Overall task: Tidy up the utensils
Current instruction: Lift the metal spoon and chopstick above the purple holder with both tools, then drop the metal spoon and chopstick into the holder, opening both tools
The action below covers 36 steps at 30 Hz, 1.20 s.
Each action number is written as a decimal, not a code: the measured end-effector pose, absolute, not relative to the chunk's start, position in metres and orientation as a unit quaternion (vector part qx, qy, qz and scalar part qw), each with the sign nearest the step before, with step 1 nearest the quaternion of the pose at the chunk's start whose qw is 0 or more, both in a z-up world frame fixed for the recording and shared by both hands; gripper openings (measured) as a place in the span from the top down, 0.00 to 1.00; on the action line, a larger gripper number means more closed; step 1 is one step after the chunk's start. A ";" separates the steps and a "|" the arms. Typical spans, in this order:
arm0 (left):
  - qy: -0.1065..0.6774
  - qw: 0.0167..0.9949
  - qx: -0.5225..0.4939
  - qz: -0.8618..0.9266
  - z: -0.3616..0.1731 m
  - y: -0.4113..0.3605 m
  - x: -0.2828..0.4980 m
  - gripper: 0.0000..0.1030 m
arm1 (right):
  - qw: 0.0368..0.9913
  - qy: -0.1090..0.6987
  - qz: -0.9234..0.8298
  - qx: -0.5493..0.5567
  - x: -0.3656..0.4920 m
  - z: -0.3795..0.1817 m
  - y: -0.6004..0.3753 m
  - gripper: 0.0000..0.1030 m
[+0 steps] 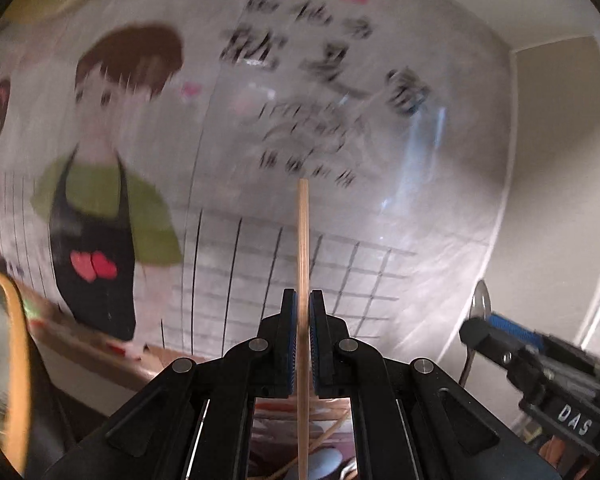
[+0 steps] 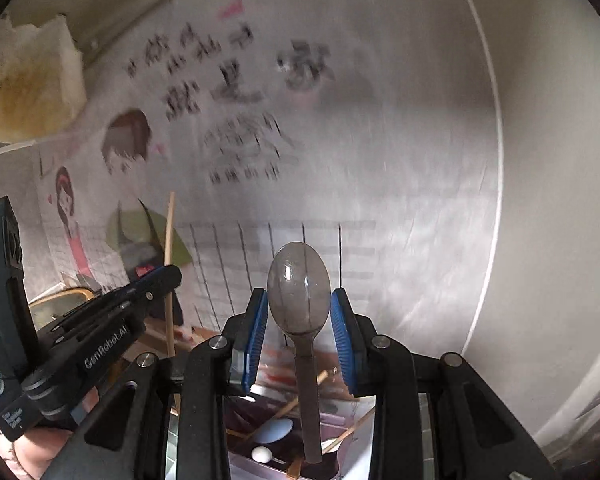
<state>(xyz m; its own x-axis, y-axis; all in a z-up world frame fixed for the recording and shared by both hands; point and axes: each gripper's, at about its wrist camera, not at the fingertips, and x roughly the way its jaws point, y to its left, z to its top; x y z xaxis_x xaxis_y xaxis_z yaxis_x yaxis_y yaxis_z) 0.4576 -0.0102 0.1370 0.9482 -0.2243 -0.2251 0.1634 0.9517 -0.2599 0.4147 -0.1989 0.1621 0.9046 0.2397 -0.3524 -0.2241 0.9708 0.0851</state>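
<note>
A large wall poster (image 1: 260,128) fills both views, blurred, with cartoon figures, dark lettering and a grid of lines. The left wrist view shows the figure in a green shirt and black apron close and big; the right wrist view takes in the same poster (image 2: 260,140) from further off, and beside it a pale, crumpled bag (image 2: 28,88) on a shelf at the upper left, which the left view lacks.

The left hand-held gripper (image 1: 303,336) is closed tight on a thin wooden chopstick (image 1: 303,248), which stands upright between its blue pads and rises well above them. The right view catches this gripper (image 2: 156,280) from the side at its left, chopstick (image 2: 169,240) sticking up.

The right hand-held gripper (image 2: 299,320) is partly open with a metal spoon (image 2: 299,292) standing upright between its pads, bowl on top. The bowl's sides sit at the pads; the handle runs down between the fingers. In the left view this gripper (image 1: 496,332) shows at the lower right, with only the spoon's bowl (image 1: 480,300) seen edge-on.

Below the right gripper, only its own view shows a container (image 2: 260,464) holding more chopsticks (image 2: 300,400) and a pale spoon (image 2: 274,430), lying crossed.
</note>
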 end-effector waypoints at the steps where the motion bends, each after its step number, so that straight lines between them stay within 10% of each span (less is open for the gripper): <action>1: 0.132 0.979 -0.123 -0.097 0.130 -0.010 0.463 0.94 | 0.974 0.189 0.118 0.024 0.421 0.154 -0.200 0.71; 30: 0.284 0.951 -0.102 -0.069 0.000 -0.016 0.478 0.92 | 0.932 0.337 0.127 0.038 0.448 0.013 -0.192 0.71; 36: 0.300 0.944 -0.115 -0.071 0.013 -0.010 0.451 0.53 | 0.919 0.374 0.115 0.056 0.435 0.015 -0.196 0.71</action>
